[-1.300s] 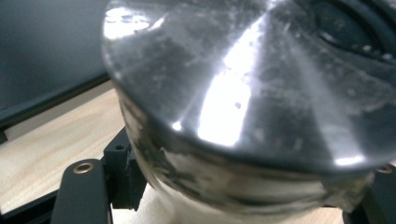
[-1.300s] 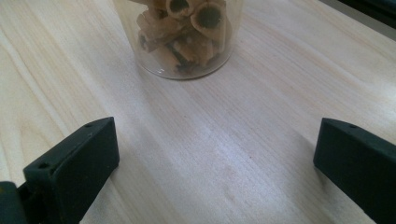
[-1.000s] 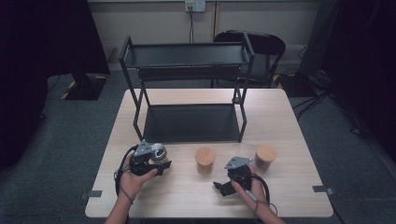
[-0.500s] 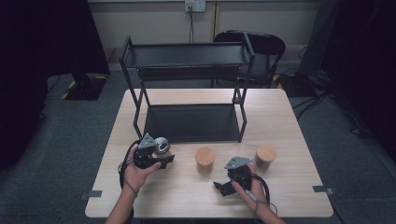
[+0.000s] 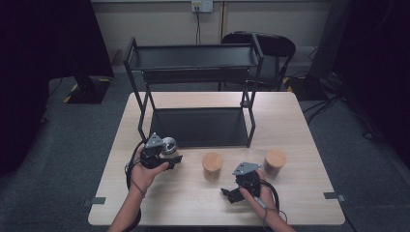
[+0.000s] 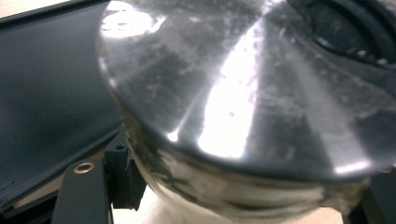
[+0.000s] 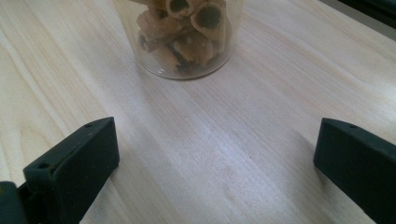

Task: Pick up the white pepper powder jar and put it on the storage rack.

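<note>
We see our left gripper point(image 5: 162, 153) clamped on a jar with a shiny metal lid point(image 5: 168, 145), held just in front of the lower shelf of the black two-tier rack point(image 5: 193, 126) near the left front part of the wooden table point(image 5: 300, 130). In the left gripper view the metal lid point(image 6: 243, 84) sits tilted and very close to the camera, with the jar's clear wall below it pressed between the black jaws, and the dark shelf floor point(image 6: 51, 93) lies behind it. Our right gripper point(image 5: 234, 189) rests low over the table toward the front right, its jaws spread wide with nothing but bare wood between them. In the right gripper view a clear jar of tube-shaped pasta point(image 7: 187, 32) stands ahead of those jaws, apart from them. From above we count two wooden-lidded jars standing on the table: one point(image 5: 212, 164) between the two grippers, the other point(image 5: 275, 162) just right of the right hand.
</note>
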